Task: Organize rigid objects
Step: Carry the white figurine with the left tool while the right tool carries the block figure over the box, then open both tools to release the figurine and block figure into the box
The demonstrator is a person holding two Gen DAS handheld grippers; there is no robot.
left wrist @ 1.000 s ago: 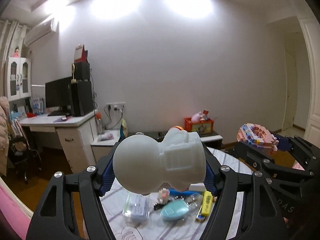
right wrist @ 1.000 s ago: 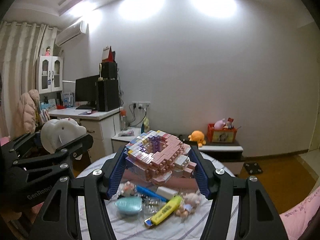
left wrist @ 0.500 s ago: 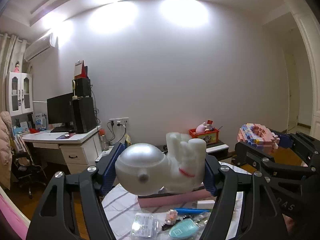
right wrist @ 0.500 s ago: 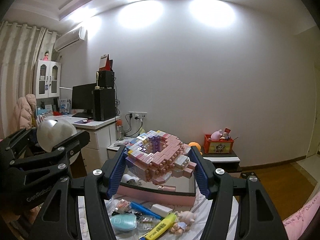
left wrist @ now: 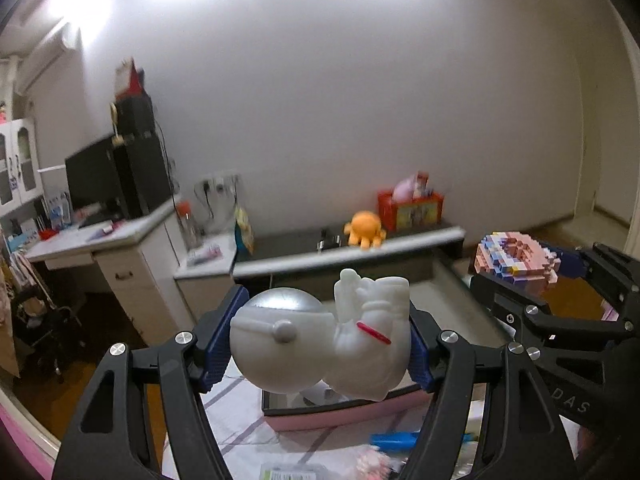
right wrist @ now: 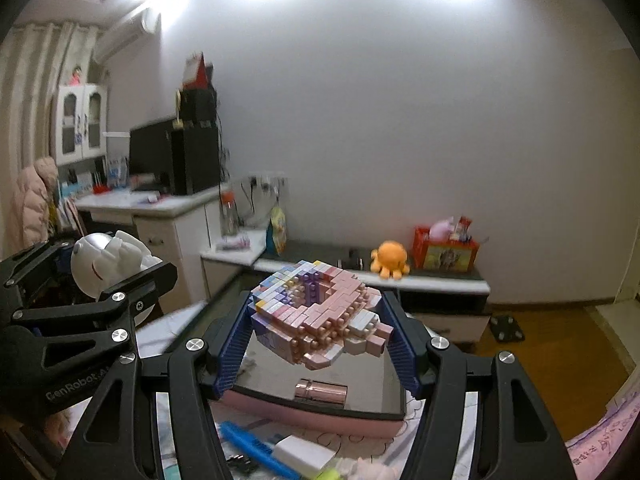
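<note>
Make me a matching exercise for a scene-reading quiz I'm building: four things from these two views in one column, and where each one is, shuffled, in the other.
Things
1. astronaut figurine
2. building-block model
3. orange octopus toy
4. rose-gold cylinder

Places
A. on the low cabinet by the far wall
B. clamped in the right tongs
C. lying in the pink tray
D. clamped in the left tongs

Pairs: 1-D, 2-B, 3-A, 4-C
</note>
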